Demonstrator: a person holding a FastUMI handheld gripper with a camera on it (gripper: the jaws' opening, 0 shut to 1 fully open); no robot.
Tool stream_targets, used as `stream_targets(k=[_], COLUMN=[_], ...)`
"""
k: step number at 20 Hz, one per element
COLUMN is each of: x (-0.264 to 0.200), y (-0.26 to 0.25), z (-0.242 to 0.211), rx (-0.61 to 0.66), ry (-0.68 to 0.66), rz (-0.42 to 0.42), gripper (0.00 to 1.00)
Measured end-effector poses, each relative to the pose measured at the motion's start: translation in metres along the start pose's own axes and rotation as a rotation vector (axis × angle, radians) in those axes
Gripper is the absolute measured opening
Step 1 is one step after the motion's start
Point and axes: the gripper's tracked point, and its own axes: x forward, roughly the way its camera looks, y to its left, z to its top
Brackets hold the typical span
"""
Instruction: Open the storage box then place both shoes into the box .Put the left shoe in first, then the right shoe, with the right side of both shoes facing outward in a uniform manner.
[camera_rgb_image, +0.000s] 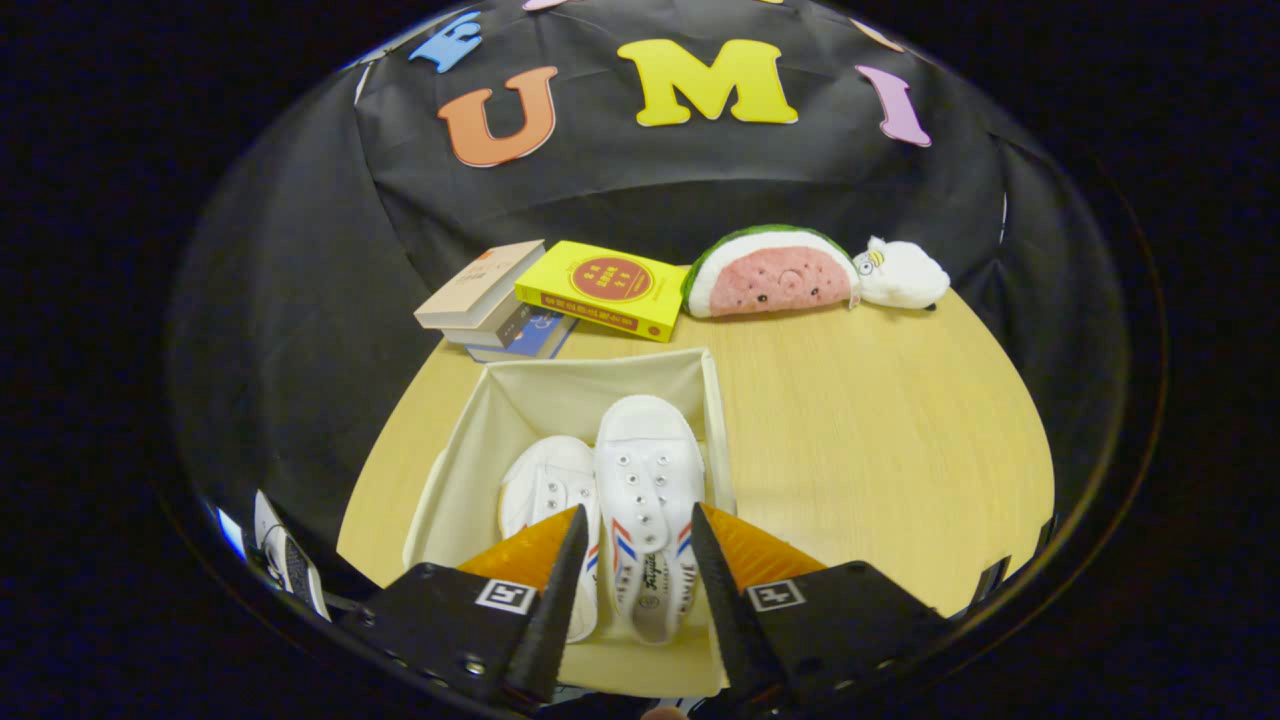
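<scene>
The storage box stood open on the worktop, in front of the books. Inside it the left shoe lay against the right shoe, whose heel sat between the fingers of the tool. The fingers flanked that heel narrowly; whether both pressed on it I could not tell. To finish well, the shoe probably needed settling flat beside its partner, toe toward the box's far wall, before the fingers spread and drew straight back.

gripper | black housing, visible screws | square black-and-white marker on each side | ribbed, wedge-shaped fingers
</scene>
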Motion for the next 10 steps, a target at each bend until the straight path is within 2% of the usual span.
stream_targets(k=[3,4,10], x=[-0.016,-0.022,-0.068], y=[-0.005,-0.006,-0.034], z=[0.021,0.027,0.066], rx=[-0.011,-0.007,-0.019], ry=[-0.061,-0.085,-0.256], rz=[-0.012,-0.014,-0.08], gripper=[0.91,0.96,0.96])
